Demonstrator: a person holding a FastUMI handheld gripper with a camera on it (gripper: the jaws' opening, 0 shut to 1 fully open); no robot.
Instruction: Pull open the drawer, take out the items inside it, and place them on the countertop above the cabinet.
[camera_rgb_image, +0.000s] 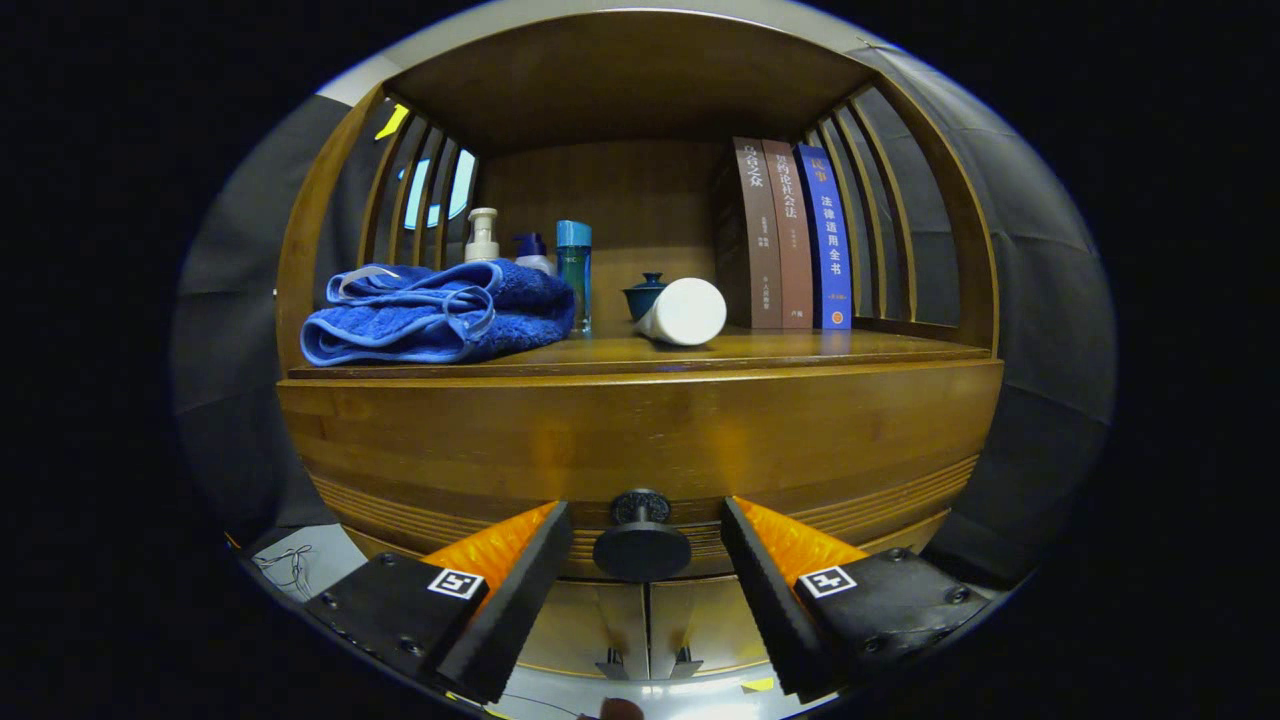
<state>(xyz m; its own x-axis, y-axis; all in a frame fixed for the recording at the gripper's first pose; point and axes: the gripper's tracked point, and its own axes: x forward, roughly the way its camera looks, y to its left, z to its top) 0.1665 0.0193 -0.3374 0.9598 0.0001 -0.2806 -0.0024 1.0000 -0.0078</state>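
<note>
The tool (645, 540) stood released, its fingers flanking the drawer (640, 440) knob (641, 545) without touching; a blue towel (435, 312) lay on the table (800, 348) beyond.

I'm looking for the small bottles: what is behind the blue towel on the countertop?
Behind the blue towel stand a white pump bottle, a blue-capped bottle and a teal bottle. Their lower parts are hidden by the towel.

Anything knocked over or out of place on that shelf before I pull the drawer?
The white bottle lies on its side beside the books; everything else looks tidy. The hand-held gripper is open around the drawer knob.
</note>
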